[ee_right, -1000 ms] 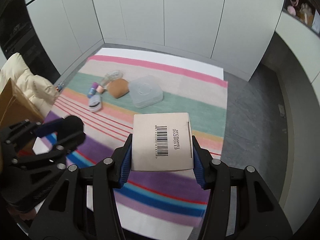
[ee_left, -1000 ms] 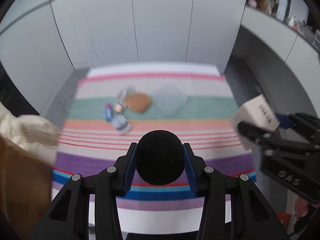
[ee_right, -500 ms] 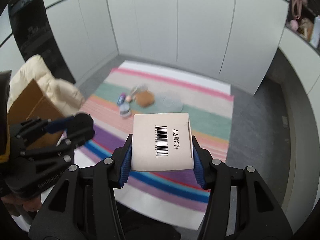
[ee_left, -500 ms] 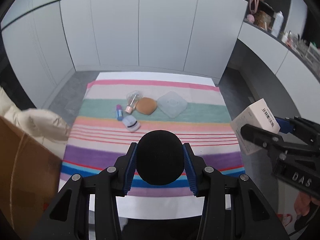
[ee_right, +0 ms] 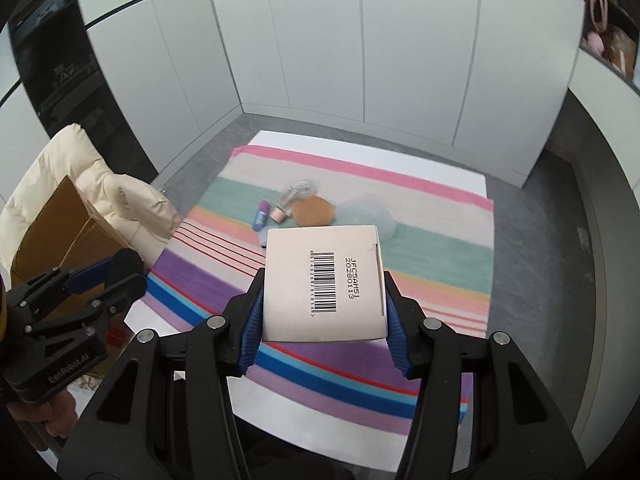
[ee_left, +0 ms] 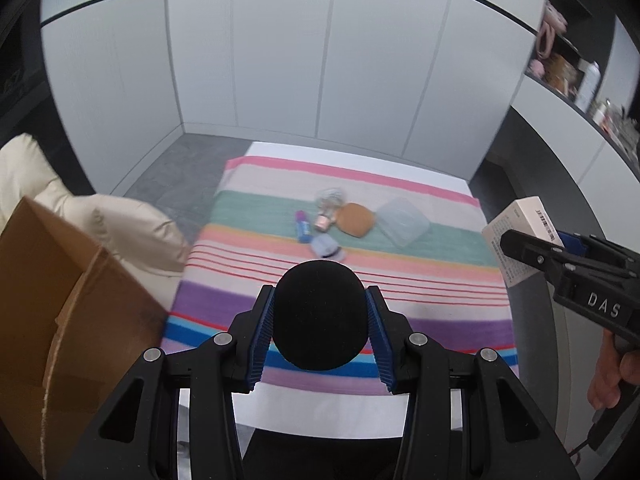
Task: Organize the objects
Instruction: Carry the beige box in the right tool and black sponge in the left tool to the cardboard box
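While both loads hung clear above the striped cloth (ee_left: pixel 248 304):
Left gripper (ee_left: pixel 320 322): jaws clamped on black round sponge (ee_left: pixel 320 316).
Right gripper (ee_right: pixel 324 312): jaws clamped on white box (ee_right: pixel 324 284), barcode face up, code lines running along the fingers.
Change since earlier frame: cloth sat lower and smaller; cardboard box (ee_left: pixel 60 320) filled more of the left edge.
Remaining on cloth: tan puff (ee_left: pixel 355 219), clear case (ee_left: pixel 402 224), purple tube (ee_left: pixel 303 226).
Hidden: small blue item partly behind the white box; label illegible.

The left gripper (ee_left: pixel 320 330) is closed on a black sponge ball (ee_left: pixel 319 316); the right gripper (ee_right: pixel 323 326) clamps a barcoded carton (ee_right: pixel 323 283), both raised.
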Action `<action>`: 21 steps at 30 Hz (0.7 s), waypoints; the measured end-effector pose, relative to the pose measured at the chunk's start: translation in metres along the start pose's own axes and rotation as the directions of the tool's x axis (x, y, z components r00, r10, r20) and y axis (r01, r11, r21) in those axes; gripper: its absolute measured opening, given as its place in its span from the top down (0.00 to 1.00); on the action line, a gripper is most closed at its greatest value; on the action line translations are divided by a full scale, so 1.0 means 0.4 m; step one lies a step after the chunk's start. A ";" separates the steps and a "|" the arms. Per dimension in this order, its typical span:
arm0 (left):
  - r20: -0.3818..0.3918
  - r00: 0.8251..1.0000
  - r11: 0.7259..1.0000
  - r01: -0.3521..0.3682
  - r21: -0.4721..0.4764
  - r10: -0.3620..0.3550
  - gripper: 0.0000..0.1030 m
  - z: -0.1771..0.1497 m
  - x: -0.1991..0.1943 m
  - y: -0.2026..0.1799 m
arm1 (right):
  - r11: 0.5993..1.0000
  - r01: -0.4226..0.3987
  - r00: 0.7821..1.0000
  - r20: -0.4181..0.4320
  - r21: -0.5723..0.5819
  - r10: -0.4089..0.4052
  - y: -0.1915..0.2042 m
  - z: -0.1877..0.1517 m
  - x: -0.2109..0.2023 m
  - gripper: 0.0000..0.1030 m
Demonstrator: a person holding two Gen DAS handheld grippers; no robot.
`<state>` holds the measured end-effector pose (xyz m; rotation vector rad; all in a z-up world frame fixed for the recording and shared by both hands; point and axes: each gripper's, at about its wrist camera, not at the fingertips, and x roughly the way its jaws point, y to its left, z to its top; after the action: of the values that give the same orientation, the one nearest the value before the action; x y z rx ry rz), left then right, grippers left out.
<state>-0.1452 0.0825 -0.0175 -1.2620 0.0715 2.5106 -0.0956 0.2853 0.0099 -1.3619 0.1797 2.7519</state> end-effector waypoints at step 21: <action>0.038 0.994 0.985 -0.100 -0.143 0.107 0.56 -0.036 -0.078 0.254 | 0.984 -0.128 0.992 -0.004 -0.121 0.129 0.283 0.040 0.060 0.47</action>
<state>-0.1484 -0.0246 -0.0120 -1.2843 -0.0535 2.6735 -0.1354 0.1755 0.0090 -1.4203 0.1058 2.9152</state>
